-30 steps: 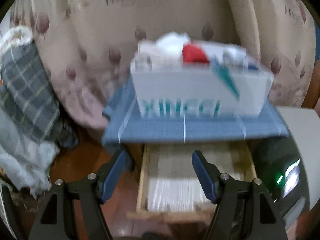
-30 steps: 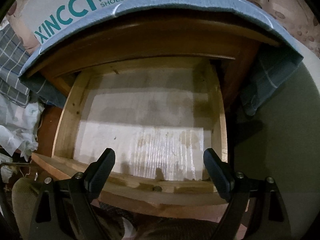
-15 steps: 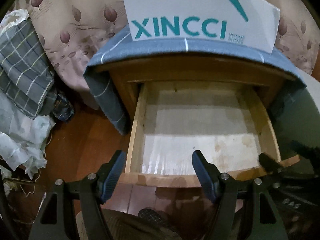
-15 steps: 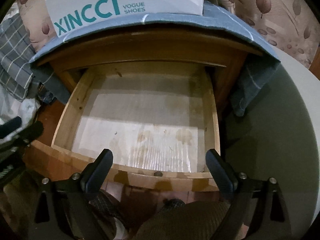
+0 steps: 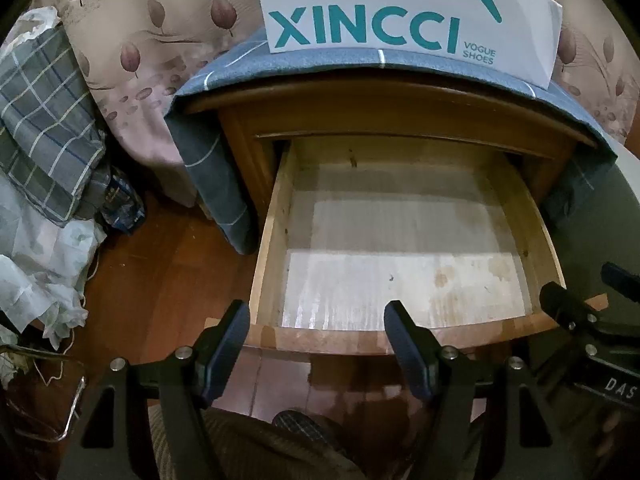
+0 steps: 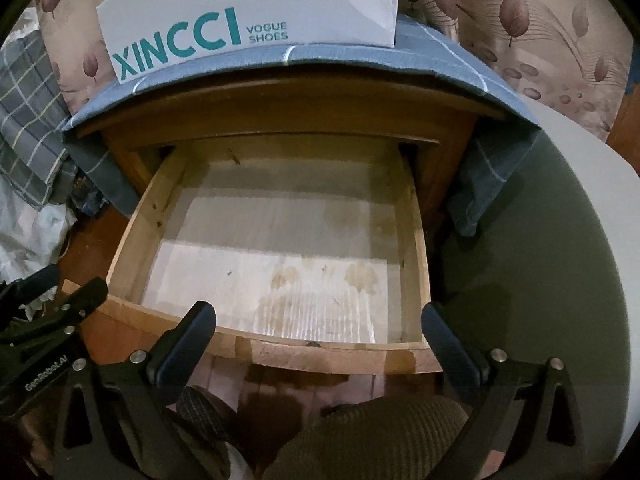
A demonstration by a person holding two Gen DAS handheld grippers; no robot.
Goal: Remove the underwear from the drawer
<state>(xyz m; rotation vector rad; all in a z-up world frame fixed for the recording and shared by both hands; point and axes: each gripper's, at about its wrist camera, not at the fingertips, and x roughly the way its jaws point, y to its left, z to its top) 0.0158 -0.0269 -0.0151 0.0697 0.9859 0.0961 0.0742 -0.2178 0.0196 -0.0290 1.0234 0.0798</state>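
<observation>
The wooden drawer (image 5: 272, 236) of the nightstand stands pulled open; it also shows in the right wrist view (image 6: 132, 232). Only a pale stained liner (image 5: 400, 264) shows inside it; I see no underwear in either view. My left gripper (image 5: 318, 320) is open and empty, held in front of the drawer's front edge. My right gripper (image 6: 318, 322) is open and empty, also in front of the front edge. The right gripper shows at the right of the left wrist view (image 5: 588, 320); the left gripper shows at the left of the right wrist view (image 6: 44, 312).
A white XINCCI shoe box (image 5: 400, 12) stands on the blue cloth (image 5: 240, 68) over the nightstand top. Plaid fabric and pale cloth (image 5: 44, 132) pile up at the left on the wooden floor (image 5: 160, 272). A grey-white rounded surface (image 6: 560, 240) is at the right. My knees are below the grippers.
Both grippers pulled back and tilted down, so the whole open drawer came into view. The left view swung from the box top down to the drawer. Both stayed open.
</observation>
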